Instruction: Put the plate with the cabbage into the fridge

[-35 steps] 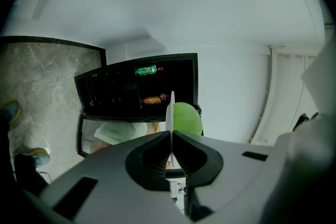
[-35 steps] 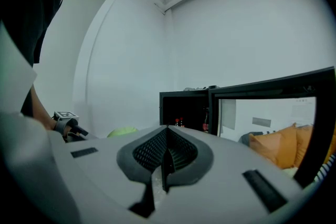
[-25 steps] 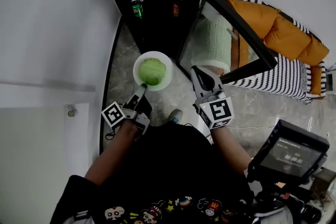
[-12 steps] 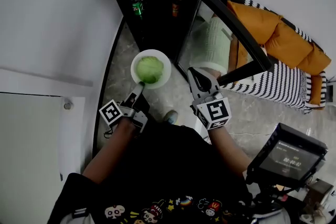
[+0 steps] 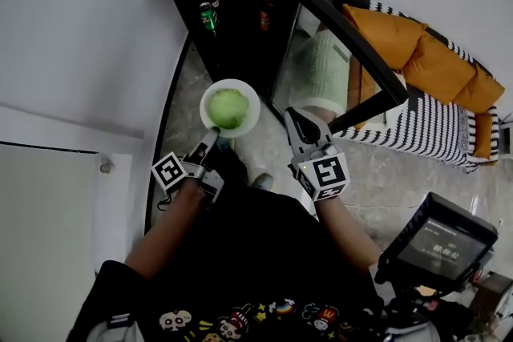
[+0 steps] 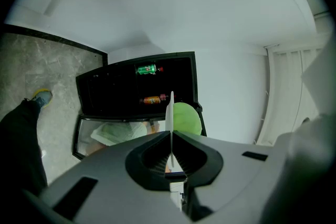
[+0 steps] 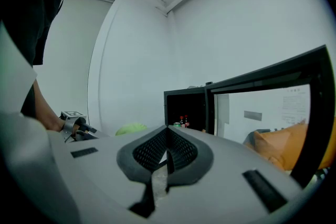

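L gripper (image 5: 212, 132) (image 6: 170, 135) has its jaws clamped tight on the near rim of the white plate (image 5: 251, 103) (image 6: 170, 110), held out in the air above the marble floor (image 5: 180, 92). In the left gripper view the plate shows edge-on as a thin white line btwn the two pads. The cabbage (image 5: 228, 108) (image 6: 187, 119) (image 7: 131, 128), a round pale-green head, sits mid-plate.

In head view the plate is at 12 o'clk of the L gripper. The black fridge (image 5: 240, 8) (image 6: 105, 97) (image 7: 184, 107) stands at 12 o'clk of the plate, near but not touching, so the plate is outside it. The fridge's glass door (image 5: 346, 28) (image 7: 273, 76) stands open, swung out toward 3 o'clk. Inside are a green can (image 5: 209, 14) (image 6: 147, 68) and, beside it at 3 o'clk, an orange-labelled bottle (image 5: 266, 14) (image 6: 151, 99).

R gripper (image 5: 293, 116) (image 7: 167, 150) is at approx 4 o'clk of the plate, apart from it, near the door's lower edge. Its jaws are together w/ nothing btwn them.

A striped sofa (image 5: 437, 120) w/ orange cushions (image 5: 425, 52) is at 3 o'clk beyond the door
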{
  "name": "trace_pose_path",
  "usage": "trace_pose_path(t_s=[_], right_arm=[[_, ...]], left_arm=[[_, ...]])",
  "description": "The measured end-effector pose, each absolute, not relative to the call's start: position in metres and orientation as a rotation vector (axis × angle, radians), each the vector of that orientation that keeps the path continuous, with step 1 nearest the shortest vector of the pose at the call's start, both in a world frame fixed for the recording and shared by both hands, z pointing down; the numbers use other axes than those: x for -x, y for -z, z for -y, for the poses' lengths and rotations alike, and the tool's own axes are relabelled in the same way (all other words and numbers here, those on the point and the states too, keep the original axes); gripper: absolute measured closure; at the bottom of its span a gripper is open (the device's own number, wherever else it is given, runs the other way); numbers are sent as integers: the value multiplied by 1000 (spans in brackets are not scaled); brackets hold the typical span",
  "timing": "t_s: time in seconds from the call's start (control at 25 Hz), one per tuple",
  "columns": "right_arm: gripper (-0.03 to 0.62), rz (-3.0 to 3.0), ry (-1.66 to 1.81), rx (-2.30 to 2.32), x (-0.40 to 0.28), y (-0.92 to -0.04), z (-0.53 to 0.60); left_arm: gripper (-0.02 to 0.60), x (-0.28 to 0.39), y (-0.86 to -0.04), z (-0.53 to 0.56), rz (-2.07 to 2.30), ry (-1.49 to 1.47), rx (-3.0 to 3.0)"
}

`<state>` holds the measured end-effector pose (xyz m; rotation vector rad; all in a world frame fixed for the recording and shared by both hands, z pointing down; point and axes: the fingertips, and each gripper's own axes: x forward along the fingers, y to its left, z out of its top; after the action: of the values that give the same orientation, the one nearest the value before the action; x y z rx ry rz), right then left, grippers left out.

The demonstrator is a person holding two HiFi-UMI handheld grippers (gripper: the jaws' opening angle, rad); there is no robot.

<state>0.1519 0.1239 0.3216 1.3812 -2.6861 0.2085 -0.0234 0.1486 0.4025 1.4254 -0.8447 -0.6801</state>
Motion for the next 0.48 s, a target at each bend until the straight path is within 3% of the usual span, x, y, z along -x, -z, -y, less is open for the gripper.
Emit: trace_pose_path(t_s=[0.48], right_arm=[[588, 2669, -177, -1387, -146, -321, -125]], left_arm=[[572, 31, -408, -130, 834, 661, -1453]])
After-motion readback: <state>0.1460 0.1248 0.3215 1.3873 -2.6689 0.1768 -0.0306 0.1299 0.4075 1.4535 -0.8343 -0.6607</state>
